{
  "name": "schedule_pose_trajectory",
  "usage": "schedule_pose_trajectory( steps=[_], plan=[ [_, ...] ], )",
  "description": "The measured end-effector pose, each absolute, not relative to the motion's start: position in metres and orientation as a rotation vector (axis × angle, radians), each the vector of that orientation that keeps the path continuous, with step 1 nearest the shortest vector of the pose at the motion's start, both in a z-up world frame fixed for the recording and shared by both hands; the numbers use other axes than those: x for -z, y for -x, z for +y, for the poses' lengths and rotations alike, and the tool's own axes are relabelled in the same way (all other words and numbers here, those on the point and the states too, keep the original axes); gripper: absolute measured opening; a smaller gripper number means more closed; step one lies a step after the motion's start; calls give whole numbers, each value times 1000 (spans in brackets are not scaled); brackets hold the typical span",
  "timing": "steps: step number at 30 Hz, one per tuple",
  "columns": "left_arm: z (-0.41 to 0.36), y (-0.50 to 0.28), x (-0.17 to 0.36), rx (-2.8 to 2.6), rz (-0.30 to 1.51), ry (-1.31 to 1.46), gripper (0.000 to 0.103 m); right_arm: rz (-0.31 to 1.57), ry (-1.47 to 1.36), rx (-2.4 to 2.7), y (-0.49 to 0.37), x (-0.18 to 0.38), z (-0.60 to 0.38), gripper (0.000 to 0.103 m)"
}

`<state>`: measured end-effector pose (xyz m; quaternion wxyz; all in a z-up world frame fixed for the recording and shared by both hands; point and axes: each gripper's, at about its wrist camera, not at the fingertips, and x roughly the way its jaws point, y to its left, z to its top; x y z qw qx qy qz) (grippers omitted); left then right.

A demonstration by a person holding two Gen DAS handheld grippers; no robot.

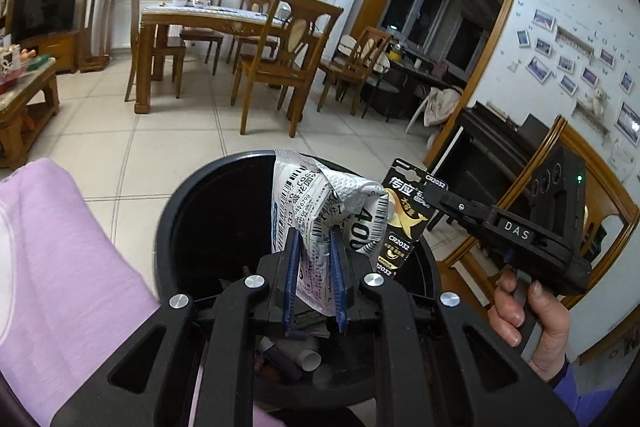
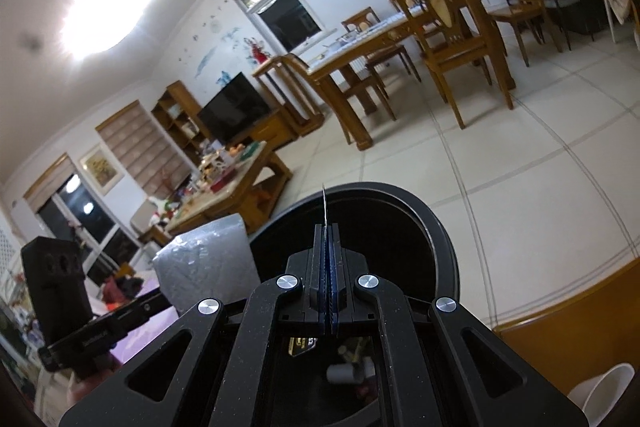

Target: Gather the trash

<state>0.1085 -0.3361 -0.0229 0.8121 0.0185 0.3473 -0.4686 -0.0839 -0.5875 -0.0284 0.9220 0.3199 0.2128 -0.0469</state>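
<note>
In the left wrist view, my left gripper (image 1: 314, 239) is shut on a crumpled silver mailer bag with barcode labels (image 1: 320, 203), held over the open black trash bin (image 1: 172, 227). My right gripper (image 1: 430, 189) is shut on a black and gold CR2032 battery card (image 1: 404, 223), beside the bag and over the bin's right side. In the right wrist view, my right gripper (image 2: 329, 227) pinches the card edge-on (image 2: 325, 205) above the bin (image 2: 432, 227). The silver bag (image 2: 208, 263) and left gripper body show at the left. Trash lies in the bin's bottom (image 1: 288, 359).
A purple cloth (image 1: 60, 267) lies left of the bin. A wooden coffee table (image 2: 224, 195) with clutter stands farther left. A dining table (image 1: 200, 23) with chairs stands behind on the tiled floor. A wooden-framed seat (image 2: 568, 339) is at the right.
</note>
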Motion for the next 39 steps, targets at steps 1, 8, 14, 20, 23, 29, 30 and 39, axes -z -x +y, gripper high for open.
schedule_pose_trajectory(
  steps=[1, 8, 14, 20, 23, 29, 30, 39],
  plan=[
    [-340, -109, 24, 1000, 745, -51, 16, 446, -667, 97, 80, 37, -590, 4],
    [-346, -106, 30, 970, 743, -110, 27, 489, -664, 90, 65, 47, -586, 24],
    [-334, -95, 17, 916, 671, -124, 92, 476, -655, 91, 62, 39, -575, 47],
    [-308, -83, 1, 929, 670, -120, 98, 463, -614, 67, 63, 14, -541, 56],
    [-276, -79, -7, 908, 654, -104, 98, 469, -579, 28, 54, 1, -509, 59],
    [-178, -70, -16, 730, 584, -52, 98, 519, -494, -101, 21, -23, -412, 72],
    [-162, -68, -17, 682, 567, -57, 98, 533, -472, -135, 13, -27, -385, 74],
    [6, -56, -7, 210, 513, -4, 98, 613, -275, -335, -45, -38, -181, 97]
  ],
)
